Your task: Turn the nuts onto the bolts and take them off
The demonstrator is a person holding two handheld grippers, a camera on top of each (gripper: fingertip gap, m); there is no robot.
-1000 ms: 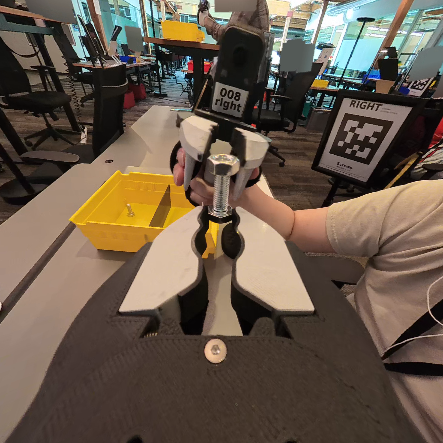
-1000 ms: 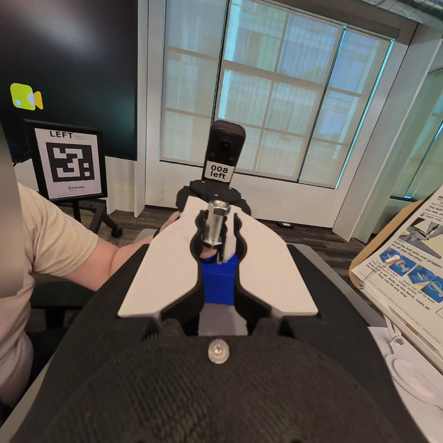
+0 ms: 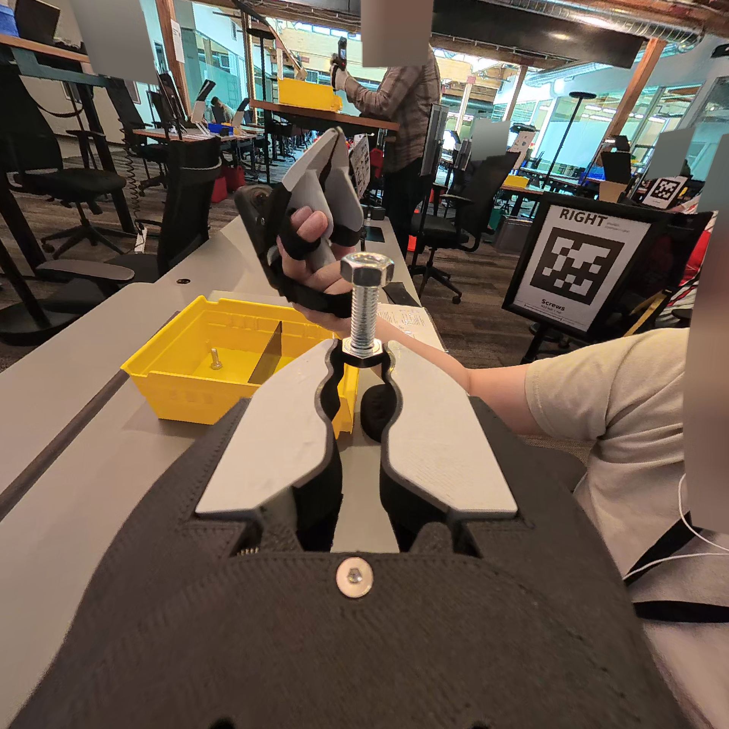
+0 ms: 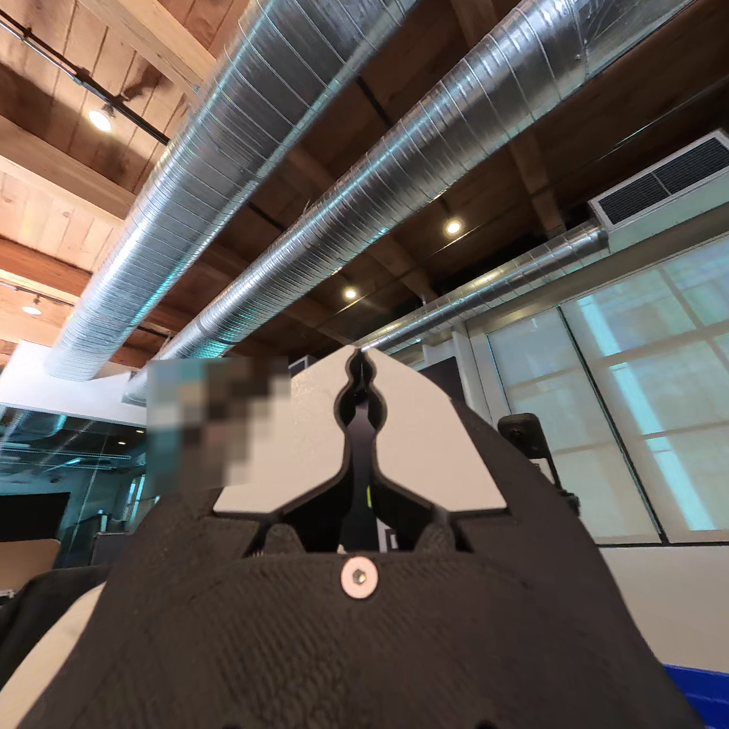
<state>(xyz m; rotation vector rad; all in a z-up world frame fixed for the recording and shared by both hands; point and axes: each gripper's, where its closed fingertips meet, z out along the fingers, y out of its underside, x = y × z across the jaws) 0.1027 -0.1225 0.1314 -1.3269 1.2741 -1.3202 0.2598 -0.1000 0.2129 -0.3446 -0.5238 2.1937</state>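
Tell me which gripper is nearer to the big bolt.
Left. The left gripper is clamped on the nut threaded on the bolt. The right gripper is lifted away behind it, pointing up, jaws shut and empty.

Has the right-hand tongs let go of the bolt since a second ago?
Yes. The right tongs left the bolt, swinging up and left, now tilted above the yellow bin.

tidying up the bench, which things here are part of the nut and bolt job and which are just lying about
Part of the job:
- bolt
- nut
- left gripper
- right gripper
- yellow bin
- small bolt in it

Just lying about:
- paper sheet
- sign stand
- office chairs
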